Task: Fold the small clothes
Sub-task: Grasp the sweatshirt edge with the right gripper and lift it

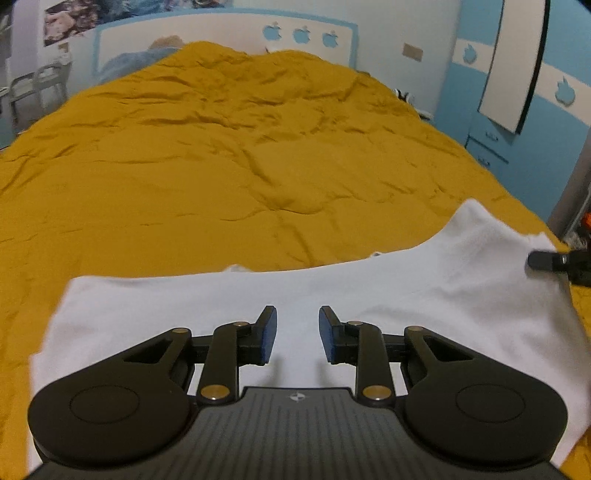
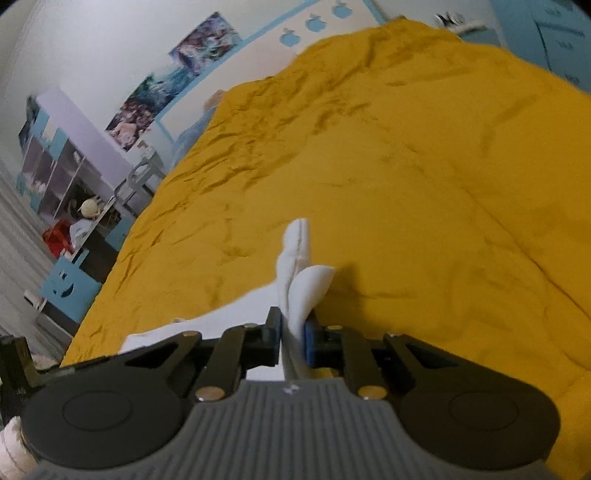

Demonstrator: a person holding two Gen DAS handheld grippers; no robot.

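- Left tongs (image 1: 297,334): parted wide, nothing between the blue pads (image 1: 268,338), hovering over the near part of the white garment (image 1: 258,306); contact with the cloth not determinable.
- Right tongs (image 2: 292,334): closed down on a bunched edge of the same white garment (image 2: 295,266), hem poking up past the tips; same tongs visible at the far right edge of the left wrist view (image 1: 550,260), at the garment's corner.
- Garment location: near edge of the bed, spread mostly flat on the mustard bedspread (image 1: 221,166), right corner lifted off the surface.
- Progress, as a judgement: early. Looks like one fold in progress, with the right corner picked up, not yet carried across or laid down. No finished folded stack visible anywhere.
- Remaining, as a judgement: bring the held corner over, lay it flat, repeat folds, set aside.
- Risk: single-point grip on soft cloth, likely to drag the whole piece unless the left side pins it.
- Counts: 1 white garment, 2 tongs, 1 bedspread. No other clothes in view.
- Mid: rumpled bedspread, nothing else lying on it.
- Far: blue pillow (image 1: 136,59) at the head of the bed, 3 blue apple decals (image 1: 303,35) on the headboard, blue wardrobe (image 1: 517,110) to the right, shelf unit (image 2: 66,162) by the wall, posters (image 2: 166,74) above it.
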